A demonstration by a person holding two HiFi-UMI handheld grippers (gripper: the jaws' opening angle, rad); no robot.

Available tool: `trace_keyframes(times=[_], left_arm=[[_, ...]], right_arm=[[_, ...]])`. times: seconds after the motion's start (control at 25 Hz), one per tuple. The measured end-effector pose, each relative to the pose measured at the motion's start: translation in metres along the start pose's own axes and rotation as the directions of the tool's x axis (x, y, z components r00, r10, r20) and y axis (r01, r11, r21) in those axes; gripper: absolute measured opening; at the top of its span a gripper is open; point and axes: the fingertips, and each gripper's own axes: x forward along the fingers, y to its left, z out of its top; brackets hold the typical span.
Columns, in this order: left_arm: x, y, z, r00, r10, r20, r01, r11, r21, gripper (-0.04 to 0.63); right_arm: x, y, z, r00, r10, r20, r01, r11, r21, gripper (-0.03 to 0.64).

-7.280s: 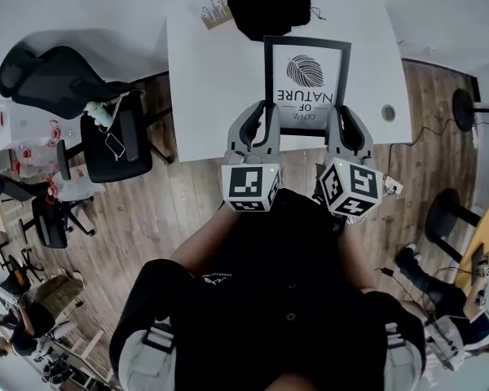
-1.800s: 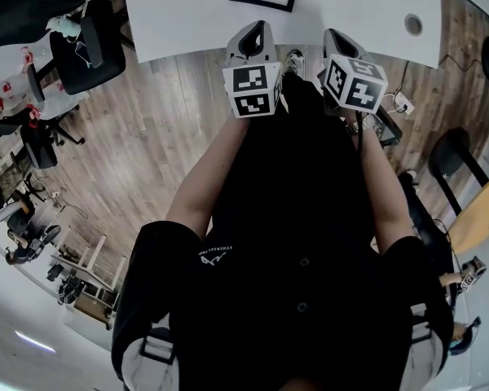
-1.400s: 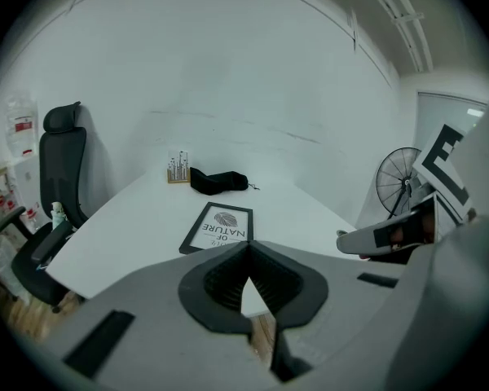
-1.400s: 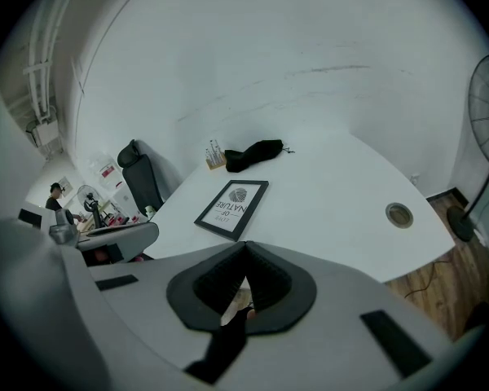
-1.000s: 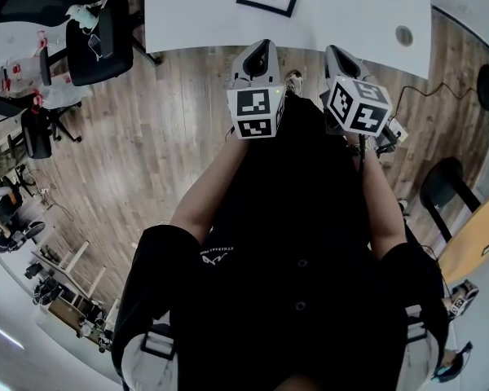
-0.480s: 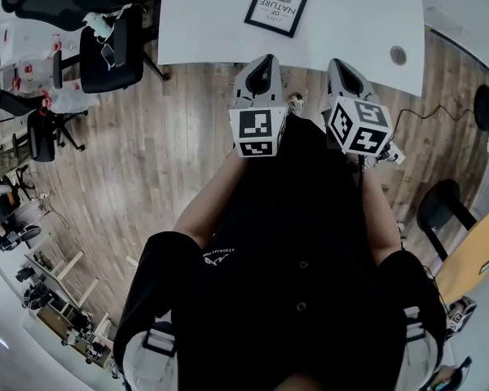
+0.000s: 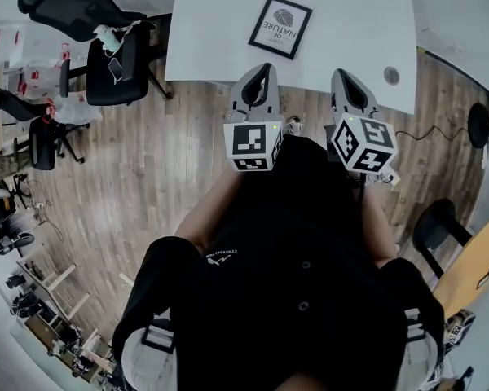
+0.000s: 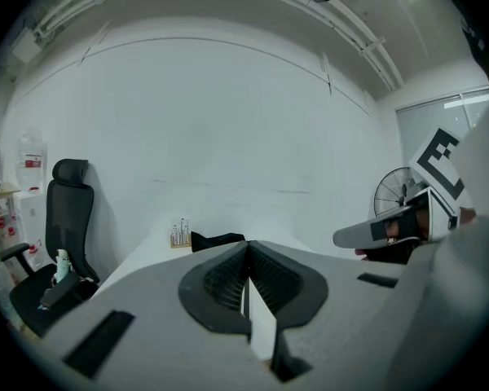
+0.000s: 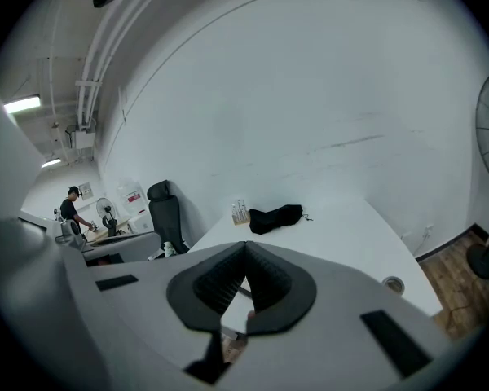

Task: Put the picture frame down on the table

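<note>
The black picture frame [image 7: 280, 26] with a white leaf print lies flat on the white table [image 7: 212, 39], apart from both grippers. My left gripper [image 7: 265, 70] hangs over the wooden floor just short of the table's near edge, jaws shut on nothing. My right gripper [image 7: 342, 76] is level with it on the right, also shut and empty. In the left gripper view the left gripper [image 8: 246, 245] has its pads pressed together. In the right gripper view the right gripper [image 9: 244, 246] is likewise closed. Neither gripper view shows the frame.
A black cloth [image 9: 275, 216] and a small card [image 9: 240, 212] lie at the table's far end. A round cable hole [image 7: 391, 75] is near the right corner. Black office chairs [image 7: 118, 63] stand left of the table. A fan [image 8: 394, 198] stands to the right.
Earlier both grippers were at the frame's near edge on the table. Now they are drawn back off the table, shut and empty, and the frame stays lying there.
</note>
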Motion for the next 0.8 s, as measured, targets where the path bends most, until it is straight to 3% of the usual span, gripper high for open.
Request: trace_keyframes(times=[0.56, 0.8], left_arm=[[-0.019, 0.003, 0.075, 0.985, 0.016, 0.171, -0.018, 1.000, 0.009, 0.008], [-0.027, 0.006, 0.111, 0.971, 0.007, 0.240, -0.023, 0.998, 0.062, 0.008]], right_arm=[[-0.030, 0.017, 0.066, 0.985, 0.028, 0.170, -0.020, 0.998, -0.052, 0.000], [-0.048, 0.017, 0.099, 0.967, 0.026, 0.254, -0.013, 0.999, -0.052, -0.002]])
